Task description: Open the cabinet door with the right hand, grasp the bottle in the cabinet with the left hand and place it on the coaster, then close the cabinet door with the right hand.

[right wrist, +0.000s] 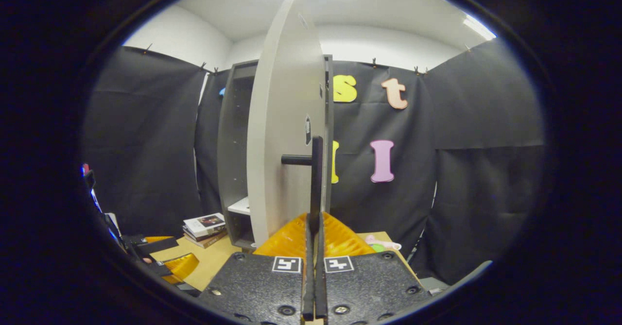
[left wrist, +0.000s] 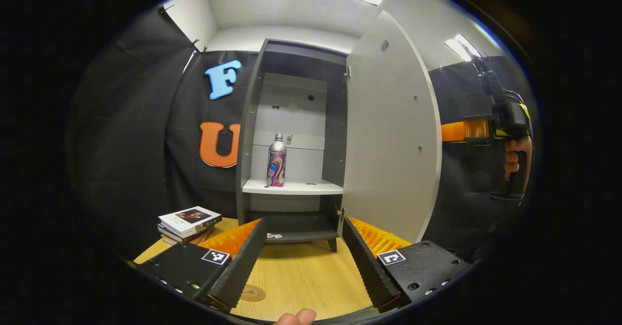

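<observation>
The big grey cabinet (left wrist: 296,135) stands straight ahead of the left gripper (left wrist: 303,262), at the far end of the wooden table (left wrist: 301,271). Its door (left wrist: 393,135) is swung wide open and sticks out ahead and to the right of that gripper. In the right gripper view the same door (right wrist: 279,135) is seen almost edge-on, just in front of the right gripper (right wrist: 314,247).

A stack of books (left wrist: 187,224) lies on the table, ahead and to the left of the left gripper, beside the cabinet. In the right gripper view the books (right wrist: 205,229) sit low and to the left, near the cabinet's foot.

The bottle (left wrist: 277,161) stands upright on the white shelf (left wrist: 291,186) inside the cabinet, straight ahead of the left gripper and well apart from it (nothing is touching it).

The dark door handle (right wrist: 313,169) is a thin upright bar on the door's outer face. It rises right ahead of the right gripper, in line with the slit between its fingers. Those fingers are pressed close together, but I cannot tell if they are pinching the handle.

The left gripper's fingers are spread wide and hold nothing.

The small round coaster (left wrist: 252,293) lies flat on the table, close below the left gripper, beside its left finger.
</observation>
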The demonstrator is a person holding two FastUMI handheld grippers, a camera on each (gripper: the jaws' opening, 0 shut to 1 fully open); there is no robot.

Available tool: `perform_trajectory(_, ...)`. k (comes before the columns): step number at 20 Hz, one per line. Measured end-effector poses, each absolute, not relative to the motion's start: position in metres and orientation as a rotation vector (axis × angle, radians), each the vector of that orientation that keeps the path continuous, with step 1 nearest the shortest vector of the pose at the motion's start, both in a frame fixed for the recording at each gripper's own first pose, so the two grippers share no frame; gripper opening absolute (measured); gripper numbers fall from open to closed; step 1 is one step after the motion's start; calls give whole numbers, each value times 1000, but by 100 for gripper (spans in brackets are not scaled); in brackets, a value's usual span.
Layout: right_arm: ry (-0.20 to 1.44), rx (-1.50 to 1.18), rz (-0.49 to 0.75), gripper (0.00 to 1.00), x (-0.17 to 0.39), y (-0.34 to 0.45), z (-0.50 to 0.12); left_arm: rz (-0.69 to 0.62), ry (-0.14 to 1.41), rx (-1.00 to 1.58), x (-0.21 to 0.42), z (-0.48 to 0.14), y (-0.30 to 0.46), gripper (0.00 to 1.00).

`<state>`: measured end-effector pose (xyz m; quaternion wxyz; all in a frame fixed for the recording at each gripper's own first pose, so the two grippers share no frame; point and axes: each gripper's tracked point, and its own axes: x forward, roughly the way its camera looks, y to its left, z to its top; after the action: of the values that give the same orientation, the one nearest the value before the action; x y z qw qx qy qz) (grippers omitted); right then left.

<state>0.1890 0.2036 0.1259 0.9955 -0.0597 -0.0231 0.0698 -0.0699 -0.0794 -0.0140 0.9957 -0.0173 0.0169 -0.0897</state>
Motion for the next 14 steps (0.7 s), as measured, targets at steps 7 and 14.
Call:
perform_trajectory(7, -58, -92, 90, 4, 194, 194, 125, -155, 35, -32, -71, -13, -74, 95)
perform_trajectory(14, -62, -51, 63, 2, 199, 178, 123, -136, 37, -40, -69, -14, -73, 95)
